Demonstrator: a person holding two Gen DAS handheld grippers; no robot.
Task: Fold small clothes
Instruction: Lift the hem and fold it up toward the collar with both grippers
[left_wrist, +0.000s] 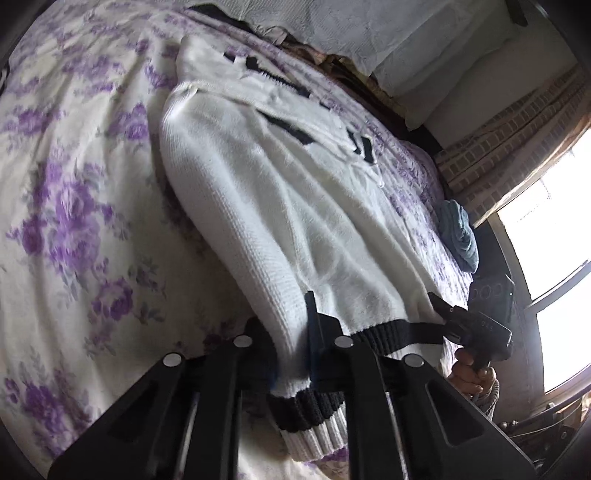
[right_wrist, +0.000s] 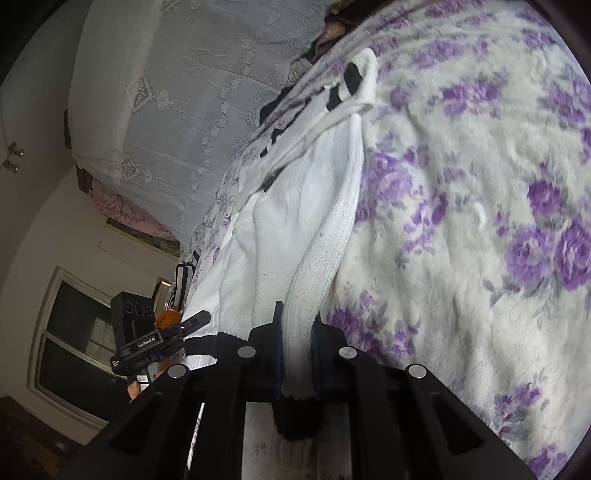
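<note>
A bedspread (left_wrist: 74, 221) with purple flowers on cream covered the bed in front of me. Near its far edge on my right lay a bunched blue cloth (left_wrist: 460, 236). Beyond that hung a checked curtain (left_wrist: 509, 155) beside a bright window (left_wrist: 554, 251). A white lace cover (right_wrist: 177, 110) was draped over something bulky past the head of the bed. On my left stood a darker window (right_wrist: 74, 332) in a pale wall, with two small knobs (right_wrist: 13, 158) higher up.
</note>
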